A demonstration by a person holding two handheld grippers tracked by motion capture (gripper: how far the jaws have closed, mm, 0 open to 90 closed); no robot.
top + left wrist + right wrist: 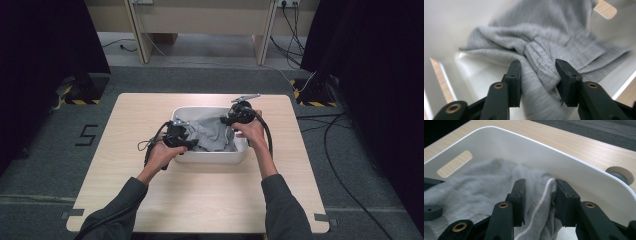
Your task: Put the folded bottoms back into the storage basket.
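Observation:
A grey garment [212,135] lies bunched in a white plastic bin [212,159] at the middle of the wooden table. My left gripper [194,144] reaches into the bin's near left side. In the left gripper view a thick fold of the garment [544,37] sits between the parted jaws of my left gripper [537,67], loose against the pads. My right gripper [226,121] reaches in from the bin's right rim. Its jaws [540,185] stand apart around a hump of the garment [481,185], and a white drawstring [541,200] hangs between them.
The bin's wall [536,147] has a handle slot [455,163]. Bare tabletop [200,200] stretches in front of the bin. A round cable hole [620,173] sits in the table beyond the bin. Cables trail over the floor [340,150] at the right.

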